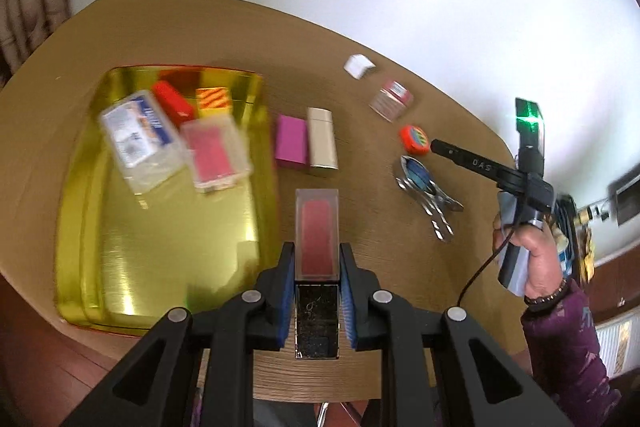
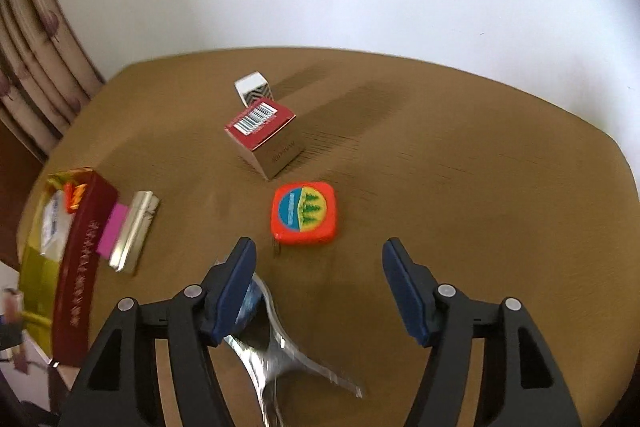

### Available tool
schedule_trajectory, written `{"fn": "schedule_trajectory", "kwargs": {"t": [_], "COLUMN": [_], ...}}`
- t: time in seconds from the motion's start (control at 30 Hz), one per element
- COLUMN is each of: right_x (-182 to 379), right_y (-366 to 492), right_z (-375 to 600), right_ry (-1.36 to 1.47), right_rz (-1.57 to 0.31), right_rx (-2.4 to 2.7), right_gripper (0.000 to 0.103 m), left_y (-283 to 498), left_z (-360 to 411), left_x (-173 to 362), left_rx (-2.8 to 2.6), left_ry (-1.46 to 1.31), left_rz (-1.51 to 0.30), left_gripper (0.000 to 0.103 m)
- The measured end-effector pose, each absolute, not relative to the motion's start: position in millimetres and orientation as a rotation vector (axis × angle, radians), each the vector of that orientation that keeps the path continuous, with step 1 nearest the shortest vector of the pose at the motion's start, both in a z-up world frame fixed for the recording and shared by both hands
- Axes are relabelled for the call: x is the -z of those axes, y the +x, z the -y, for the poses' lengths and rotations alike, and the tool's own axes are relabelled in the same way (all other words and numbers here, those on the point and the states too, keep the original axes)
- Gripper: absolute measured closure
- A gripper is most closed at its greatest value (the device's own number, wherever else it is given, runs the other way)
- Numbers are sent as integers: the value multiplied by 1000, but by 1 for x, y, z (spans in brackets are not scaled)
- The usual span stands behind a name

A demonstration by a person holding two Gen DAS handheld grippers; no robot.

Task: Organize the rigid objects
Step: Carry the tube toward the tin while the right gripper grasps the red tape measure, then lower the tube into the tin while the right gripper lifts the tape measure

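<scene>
Four small boxes already lie in the gold tray (image 1: 80,227) at the left; several more wait on the table (image 1: 48,131). The left gripper (image 1: 317,259) is clenched on a clear pink case (image 1: 317,227). The right gripper (image 2: 320,259), jaws apart, hovers near the orange tape measure (image 2: 304,213), probably empty. Tray's lower half is free.

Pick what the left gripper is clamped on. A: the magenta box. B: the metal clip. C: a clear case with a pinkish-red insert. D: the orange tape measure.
C: the left gripper pinches the clear case between its blue pads, above the table.
</scene>
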State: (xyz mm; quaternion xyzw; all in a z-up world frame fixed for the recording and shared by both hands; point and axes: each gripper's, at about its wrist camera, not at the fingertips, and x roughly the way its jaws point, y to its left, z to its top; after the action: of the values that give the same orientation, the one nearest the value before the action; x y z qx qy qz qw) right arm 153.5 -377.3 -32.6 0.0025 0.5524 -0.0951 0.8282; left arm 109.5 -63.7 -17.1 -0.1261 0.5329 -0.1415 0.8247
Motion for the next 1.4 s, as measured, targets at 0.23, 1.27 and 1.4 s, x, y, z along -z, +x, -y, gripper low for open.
{"fn": "schedule_trajectory", "kwargs": {"t": [0.23, 1.27, 1.4], "right_x": [55, -40, -28], "right_y": [175, 126, 127], "right_z": [378, 265, 206], "right_ry": [-16, 77, 83], "right_rz": [-1226, -1033, -1065], "right_rx": [229, -89, -228], "right_gripper": [40, 60, 60], "left_y": [110, 163, 167], "left_z": [19, -40, -41], "left_x": [18, 43, 28], "left_rx": [219, -35, -42], "left_ry": [-319, -139, -130], "left_rz": [-1127, -1095, -1054], "left_gripper": [83, 81, 69]}}
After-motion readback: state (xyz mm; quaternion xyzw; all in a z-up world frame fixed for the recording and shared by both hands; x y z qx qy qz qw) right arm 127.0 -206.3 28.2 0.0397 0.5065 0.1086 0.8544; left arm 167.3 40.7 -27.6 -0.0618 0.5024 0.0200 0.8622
